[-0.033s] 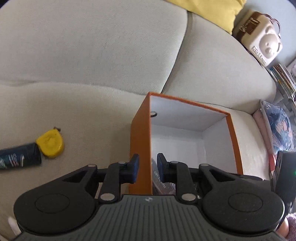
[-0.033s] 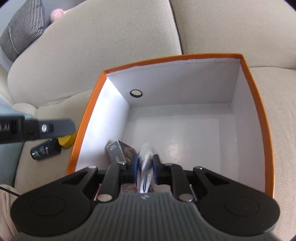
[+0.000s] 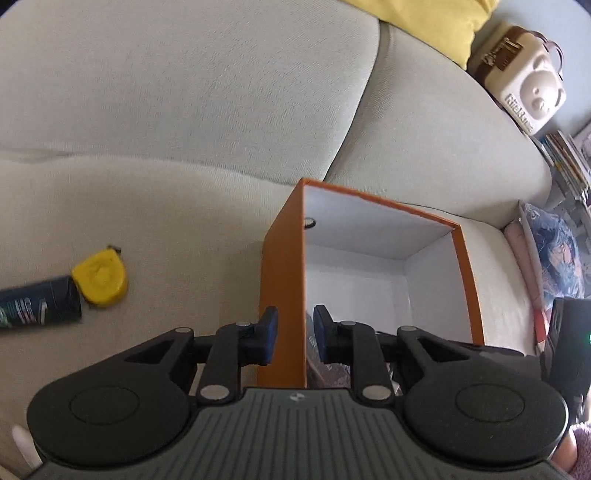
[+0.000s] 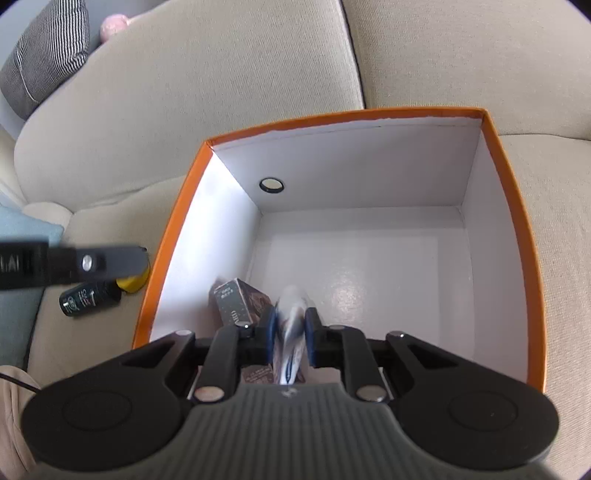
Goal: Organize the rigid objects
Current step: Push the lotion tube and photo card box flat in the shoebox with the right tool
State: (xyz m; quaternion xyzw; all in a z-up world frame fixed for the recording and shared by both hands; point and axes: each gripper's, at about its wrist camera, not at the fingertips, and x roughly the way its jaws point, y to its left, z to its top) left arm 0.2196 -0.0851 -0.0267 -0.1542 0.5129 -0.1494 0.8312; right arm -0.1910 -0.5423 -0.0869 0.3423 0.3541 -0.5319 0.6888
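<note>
Over the orange box point(image 4: 513, 206), the right tongs point(image 4: 290, 334) pinch a silvery packet point(image 4: 291, 314)

Beige sofa point(image 3: 184, 110); yellow cushion point(image 3: 436, 22), cream bear-face bag point(image 3: 524, 88), striped cushion point(image 4: 44, 55), pink plush point(image 4: 114, 24).

Most of the orange box's point(image 4: 524, 258) white floor lies bare, open from above. A dark carton point(image 4: 240, 299) crowds its near-left corner. Outside the left wall, a black bottle point(image 3: 37, 304) touches a yellow tape measure point(image 3: 100, 279) on the sofa seat point(image 3: 166, 221).
</note>
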